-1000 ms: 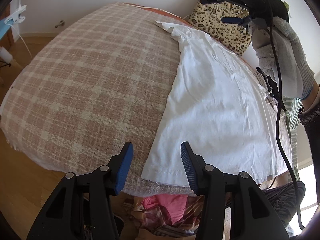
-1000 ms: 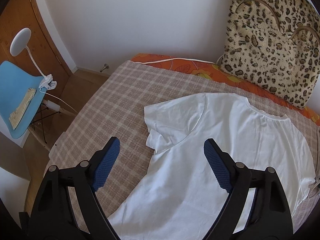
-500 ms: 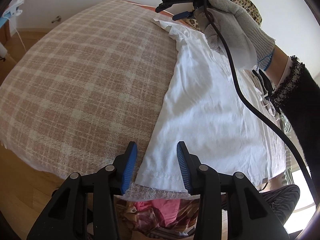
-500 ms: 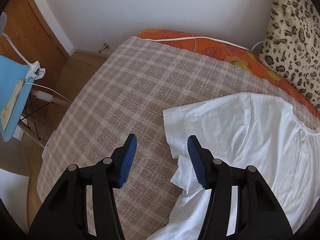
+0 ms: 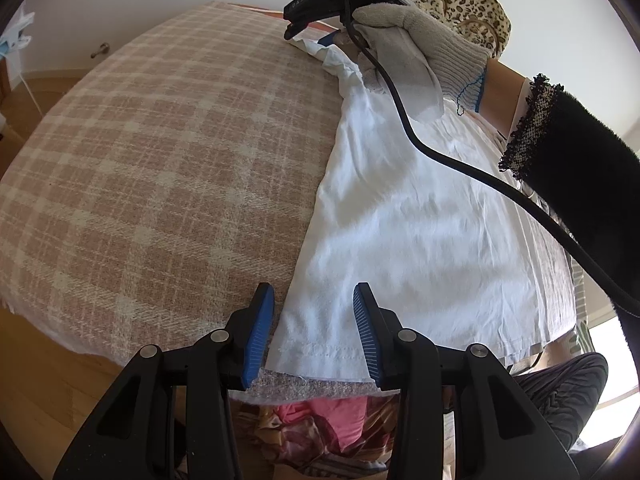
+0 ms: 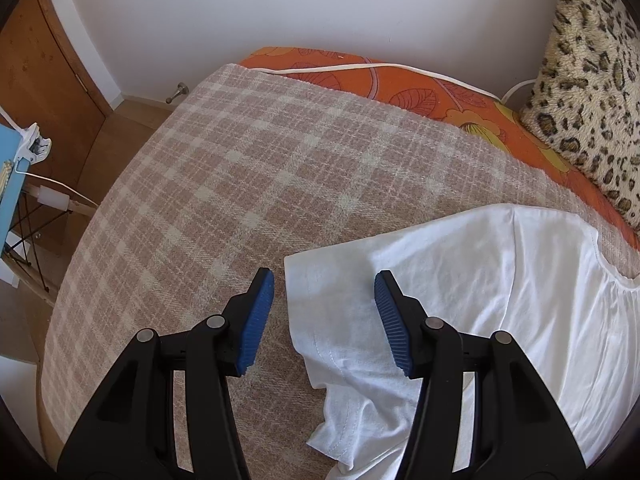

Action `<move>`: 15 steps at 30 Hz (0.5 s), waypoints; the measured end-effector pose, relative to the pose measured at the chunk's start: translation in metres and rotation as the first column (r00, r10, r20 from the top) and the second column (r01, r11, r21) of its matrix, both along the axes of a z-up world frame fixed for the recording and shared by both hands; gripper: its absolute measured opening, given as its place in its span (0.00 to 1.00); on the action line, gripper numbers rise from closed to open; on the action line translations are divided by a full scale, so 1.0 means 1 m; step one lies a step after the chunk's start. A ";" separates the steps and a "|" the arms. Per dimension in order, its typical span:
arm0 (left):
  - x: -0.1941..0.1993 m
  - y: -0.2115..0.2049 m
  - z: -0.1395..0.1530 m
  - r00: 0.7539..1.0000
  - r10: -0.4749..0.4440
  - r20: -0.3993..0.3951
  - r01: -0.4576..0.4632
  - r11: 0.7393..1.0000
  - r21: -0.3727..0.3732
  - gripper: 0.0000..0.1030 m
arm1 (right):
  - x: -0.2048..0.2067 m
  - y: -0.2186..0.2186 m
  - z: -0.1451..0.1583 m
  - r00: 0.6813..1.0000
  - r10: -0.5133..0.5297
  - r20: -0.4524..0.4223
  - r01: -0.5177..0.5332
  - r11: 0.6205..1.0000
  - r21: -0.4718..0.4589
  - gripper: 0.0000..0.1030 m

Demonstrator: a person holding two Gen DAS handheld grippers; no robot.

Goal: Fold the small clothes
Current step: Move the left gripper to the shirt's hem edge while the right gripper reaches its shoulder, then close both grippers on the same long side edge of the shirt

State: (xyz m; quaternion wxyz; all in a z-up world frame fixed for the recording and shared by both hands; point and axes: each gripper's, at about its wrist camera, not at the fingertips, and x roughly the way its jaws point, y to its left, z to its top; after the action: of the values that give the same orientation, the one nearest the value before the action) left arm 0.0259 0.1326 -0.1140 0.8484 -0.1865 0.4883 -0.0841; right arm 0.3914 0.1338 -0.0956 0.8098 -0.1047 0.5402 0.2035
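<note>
A white T-shirt (image 5: 420, 220) lies spread flat on a plaid pink-and-cream blanket (image 5: 160, 160). My left gripper (image 5: 314, 332) is open, its blue pads astride the shirt's near hem corner at the blanket's front edge. My right gripper (image 6: 325, 316) is open over the shirt's left sleeve (image 6: 340, 300), the sleeve edge lying between its pads. In the left wrist view the right gripper (image 5: 316, 36), held by a gloved hand, sits low at the far sleeve.
A leopard-print cushion (image 6: 592, 80) stands at the back right on an orange floral sheet (image 6: 400, 84). A blue chair (image 6: 8, 176) with a clip lamp stands left of the bed. Clothes (image 5: 320, 420) lie on the floor below the front edge.
Both grippers have moved down and closer to the shirt, the left to the hem corner, the right to the sleeve. Their jaws have narrowed from a second ago.
</note>
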 end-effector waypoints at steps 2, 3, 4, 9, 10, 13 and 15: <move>0.001 -0.004 0.001 1.000 -0.009 0.003 0.009 1.000 0.016 0.37 | 0.002 0.003 -0.005 1.000 0.008 0.000 -0.008 1.000 -0.017 0.54; 0.002 -0.005 0.000 1.000 -0.017 0.004 0.017 1.000 0.013 0.36 | 0.003 0.004 -0.007 1.000 0.009 0.001 -0.009 1.000 -0.026 0.54; 0.002 -0.006 0.000 1.000 -0.024 0.003 0.024 1.000 0.004 0.32 | 0.004 0.005 -0.008 1.000 0.008 0.005 -0.007 0.999 -0.032 0.54; 0.003 -0.004 -0.002 1.000 -0.028 -0.003 0.028 1.000 -0.012 0.19 | 0.014 0.008 -0.011 1.000 0.000 0.011 0.001 0.999 -0.054 0.54; 0.003 -0.004 -0.003 1.000 -0.029 -0.006 0.029 0.999 -0.016 0.15 | 0.014 0.010 -0.012 1.000 0.005 0.016 -0.004 0.998 -0.069 0.54; 0.002 -0.005 -0.003 0.999 -0.033 0.002 0.033 0.999 -0.002 0.09 | 0.009 0.016 -0.013 0.999 0.032 0.040 -0.027 0.993 -0.112 0.49; 0.002 -0.005 -0.004 0.999 -0.038 0.009 0.038 0.999 -0.010 0.05 | 0.008 0.018 -0.012 0.998 0.046 0.045 -0.041 0.992 -0.121 0.38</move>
State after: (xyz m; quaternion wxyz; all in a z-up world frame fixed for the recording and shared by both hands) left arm 0.0274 0.1274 -0.1181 0.8476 -0.1812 0.4878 -0.1037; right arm 0.3996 0.1517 -0.1075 0.8102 -0.1697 0.5294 0.1857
